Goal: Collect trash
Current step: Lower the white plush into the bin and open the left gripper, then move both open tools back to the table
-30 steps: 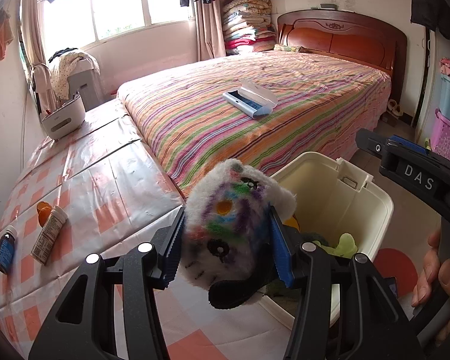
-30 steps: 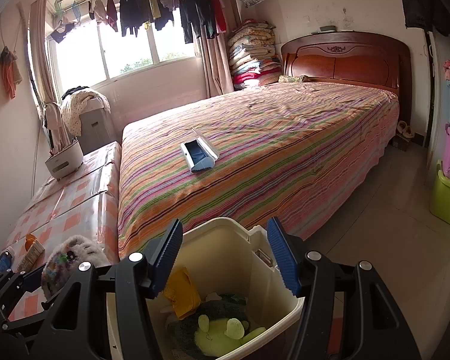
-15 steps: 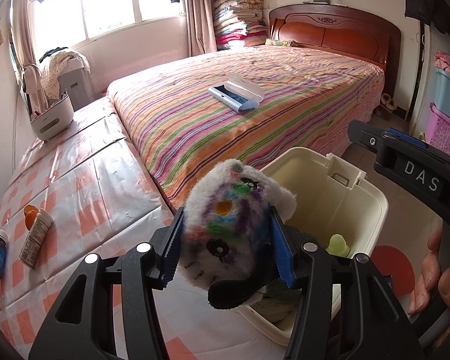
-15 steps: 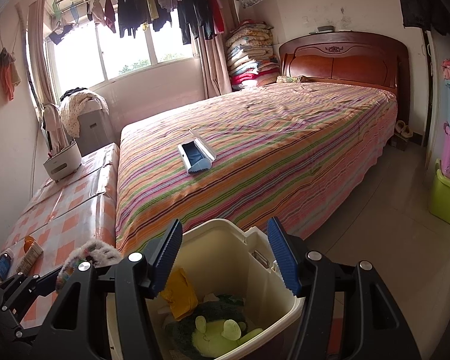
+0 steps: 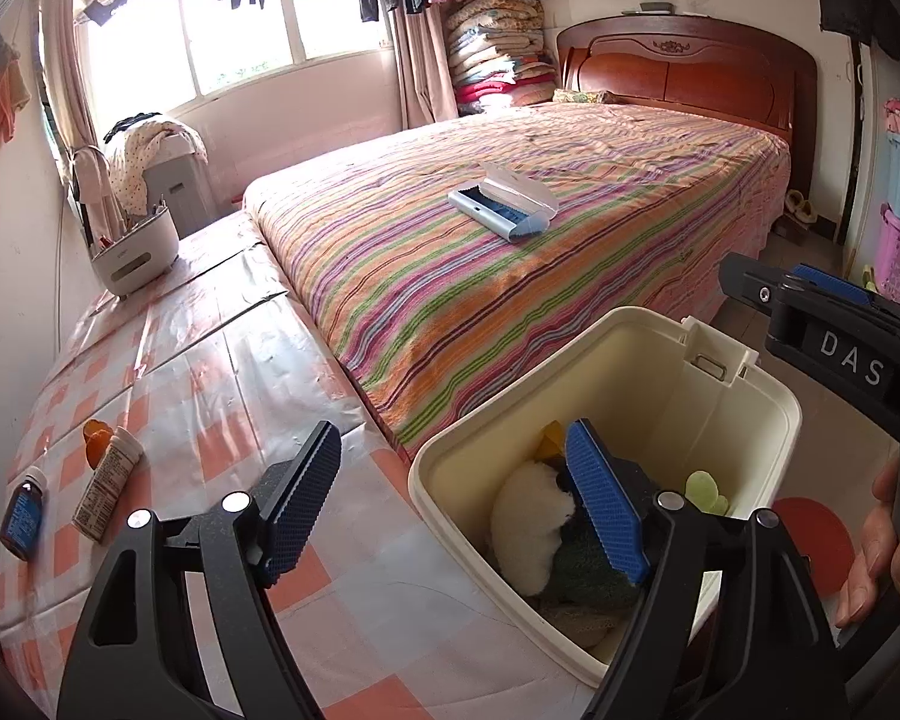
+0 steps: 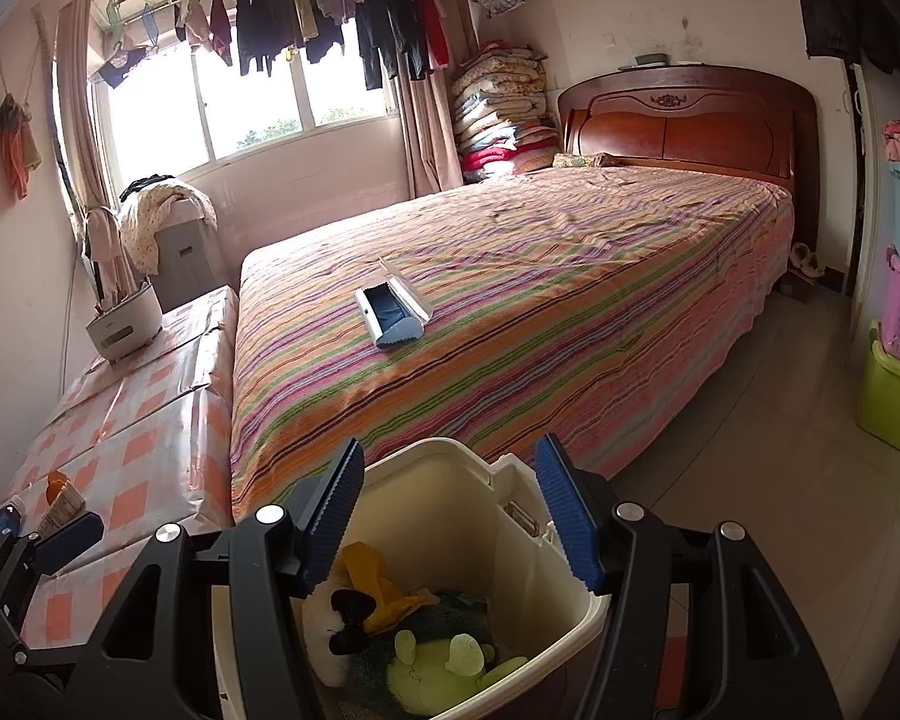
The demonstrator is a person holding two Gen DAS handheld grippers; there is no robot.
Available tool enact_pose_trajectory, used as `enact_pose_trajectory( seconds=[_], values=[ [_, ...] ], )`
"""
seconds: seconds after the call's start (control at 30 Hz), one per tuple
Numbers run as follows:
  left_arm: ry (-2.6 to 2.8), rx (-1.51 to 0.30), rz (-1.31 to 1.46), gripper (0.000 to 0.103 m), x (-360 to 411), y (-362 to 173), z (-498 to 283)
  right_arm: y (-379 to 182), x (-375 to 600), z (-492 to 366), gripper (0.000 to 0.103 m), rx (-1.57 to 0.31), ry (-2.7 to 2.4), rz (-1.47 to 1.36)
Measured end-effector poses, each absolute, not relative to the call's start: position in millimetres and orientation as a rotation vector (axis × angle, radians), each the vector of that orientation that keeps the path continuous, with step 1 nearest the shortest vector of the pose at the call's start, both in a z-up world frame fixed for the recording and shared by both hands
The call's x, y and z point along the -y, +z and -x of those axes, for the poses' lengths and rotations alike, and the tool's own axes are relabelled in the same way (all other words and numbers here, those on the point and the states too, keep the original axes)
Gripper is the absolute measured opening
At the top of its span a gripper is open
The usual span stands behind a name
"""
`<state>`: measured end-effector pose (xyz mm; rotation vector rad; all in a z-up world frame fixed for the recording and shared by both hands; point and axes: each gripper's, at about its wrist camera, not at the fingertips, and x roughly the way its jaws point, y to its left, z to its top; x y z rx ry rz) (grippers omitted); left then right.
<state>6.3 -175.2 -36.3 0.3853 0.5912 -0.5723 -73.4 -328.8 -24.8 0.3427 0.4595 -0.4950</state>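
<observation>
In my left wrist view, my left gripper point(image 5: 456, 504) has its jaws spread wide with nothing between them. The fluffy white toy point(image 5: 531, 525) lies inside the cream bin point(image 5: 744, 468), down at 5 o'clock, partly behind my right blue pad. On the table point(image 5: 222, 372), near 9 o'clock, I see a small tube point(image 5: 107, 492), a dark little bottle point(image 5: 23, 517) and an orange bit point(image 5: 97, 439) just beside the tube. I think these are the next trash to pick.

In my right wrist view, my right gripper point(image 6: 450, 510) hangs over the bin point(image 6: 576, 618), jaws wide and holding nothing. The white toy point(image 6: 324, 630) sits at 7 o'clock in the bin, next to a green toy point(image 6: 450, 666) and a yellow thing point(image 6: 372, 582).

To do this step well, I think I should lift the left gripper straight up, clear of the bin rim, then swing toward 9 o'clock. I should take the tube across its thin side, and go slow so it does not roll.
</observation>
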Motion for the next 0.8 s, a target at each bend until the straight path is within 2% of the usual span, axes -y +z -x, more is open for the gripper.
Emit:
enact_pose_trajectory(
  seconds=[0.8],
  values=[
    [-0.375,-0.616,-0.339,0.077,100.6,-26.1,-19.3,-23.2,290.4,53.4,0.058,-0.471,-0.433,-0.281]
  ],
)
